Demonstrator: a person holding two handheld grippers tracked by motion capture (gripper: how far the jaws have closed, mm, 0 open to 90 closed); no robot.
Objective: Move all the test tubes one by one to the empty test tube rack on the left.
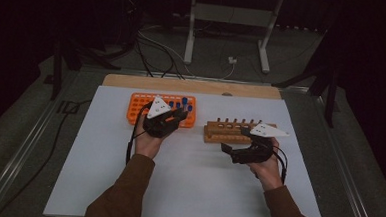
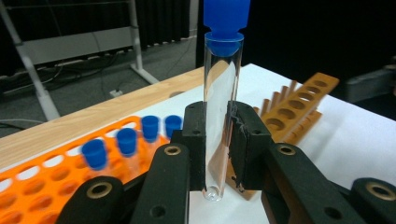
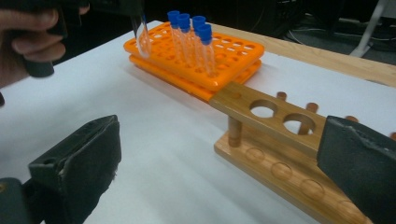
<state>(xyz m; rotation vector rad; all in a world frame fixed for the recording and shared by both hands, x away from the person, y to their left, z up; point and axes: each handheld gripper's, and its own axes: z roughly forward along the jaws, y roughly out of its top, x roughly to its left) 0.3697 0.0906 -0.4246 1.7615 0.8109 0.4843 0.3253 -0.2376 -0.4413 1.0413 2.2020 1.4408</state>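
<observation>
My left gripper (image 2: 217, 135) is shut on a clear test tube (image 2: 219, 116) with a blue cap (image 2: 226, 18). It holds the tube upright, above the white sheet, between the two racks. In the high view this gripper (image 1: 178, 117) is at the right end of the orange rack (image 1: 141, 108). Several blue-capped tubes (image 3: 191, 37) stand in that rack. My right gripper (image 3: 219, 163) is open with nothing between its jaws, just in front of the left end of the wooden rack (image 3: 275, 121). The wooden rack's holes in sight are empty. In the high view the right gripper (image 1: 234, 142) is near the wooden rack (image 1: 220, 132).
A white sheet (image 1: 187, 188) covers the tabletop, with a wooden strip (image 1: 192, 85) along its far edge. Behind the table stand a metal frame (image 1: 225, 20) and loose cables (image 1: 159, 51) on the floor. Both sleeved forearms come in from the bottom edge.
</observation>
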